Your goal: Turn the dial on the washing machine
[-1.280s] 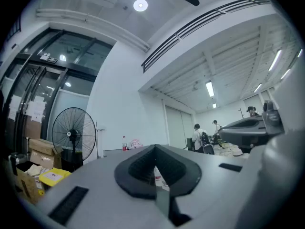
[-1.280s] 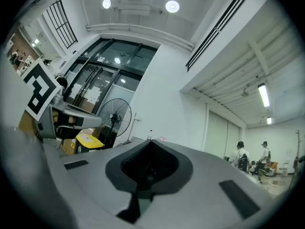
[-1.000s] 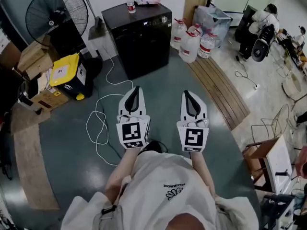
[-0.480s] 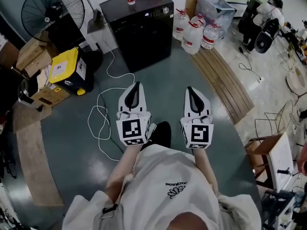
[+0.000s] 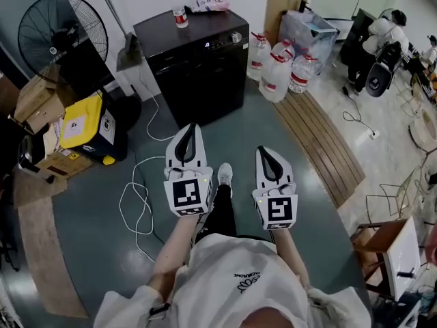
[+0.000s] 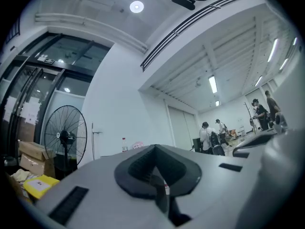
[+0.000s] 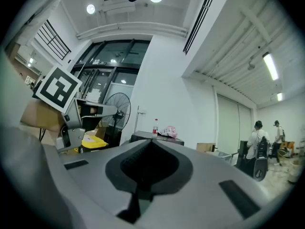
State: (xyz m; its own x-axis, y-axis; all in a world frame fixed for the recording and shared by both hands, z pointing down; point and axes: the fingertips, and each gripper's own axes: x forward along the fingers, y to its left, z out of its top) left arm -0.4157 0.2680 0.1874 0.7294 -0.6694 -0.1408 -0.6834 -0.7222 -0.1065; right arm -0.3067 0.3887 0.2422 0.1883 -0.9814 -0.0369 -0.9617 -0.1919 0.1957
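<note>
Both tongs clenched on nothing, held out side by side, well short of the washing machine.

The left gripper and the right gripper each have their jaws pressed together at the tips, with nothing between them, as each gripper's own view confirms. They are held out over a grey-green floor, the person's white shoe showing between them. A white cable loops on the floor to the left. The black washing machine stands ahead against the wall, its silver dial at the right end of the top control strip, apart from both grippers. A bottle and a pink bag rest on the machine's top. A standing fan and a yellow box are to its left, water jugs to its right.
</note>
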